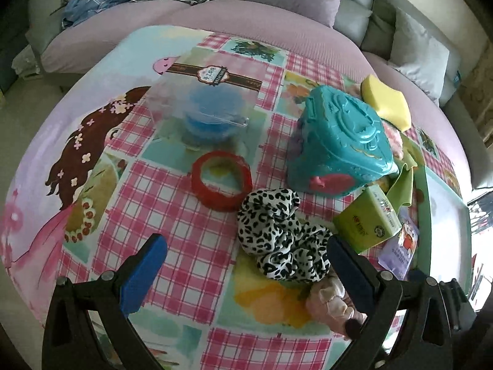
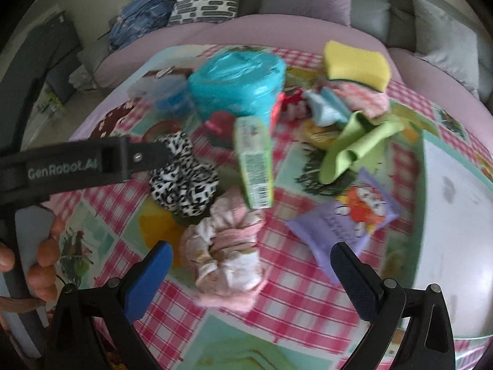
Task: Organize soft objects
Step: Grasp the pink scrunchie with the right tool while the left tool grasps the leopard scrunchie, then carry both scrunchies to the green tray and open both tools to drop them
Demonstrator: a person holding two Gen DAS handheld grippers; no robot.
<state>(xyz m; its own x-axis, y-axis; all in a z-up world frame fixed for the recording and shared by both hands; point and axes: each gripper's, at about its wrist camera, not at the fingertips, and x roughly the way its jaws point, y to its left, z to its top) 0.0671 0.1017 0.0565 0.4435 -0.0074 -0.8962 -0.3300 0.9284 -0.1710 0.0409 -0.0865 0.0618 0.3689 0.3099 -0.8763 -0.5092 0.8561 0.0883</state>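
Note:
A black-and-white leopard-print scrunchie [image 1: 279, 234] lies on the patterned tablecloth, just ahead of my open left gripper [image 1: 246, 246] and nearer its right finger; it also shows in the right wrist view [image 2: 183, 174]. A pink and white scrunchie [image 2: 228, 262] lies between the open fingers of my right gripper [image 2: 251, 259], untouched; its edge shows in the left wrist view [image 1: 331, 305]. A yellow sponge [image 2: 357, 63], a green cloth [image 2: 359, 146] and pink and blue cloths [image 2: 339, 103] lie farther back on the right.
A teal plastic case [image 1: 339, 141], a red tape roll [image 1: 220, 183], a clear box with a blue item [image 1: 206, 108], a green carton [image 2: 254, 162], a purple packet [image 2: 345, 219] and a white tray [image 2: 456, 215] crowd the table. A sofa with cushions stands behind.

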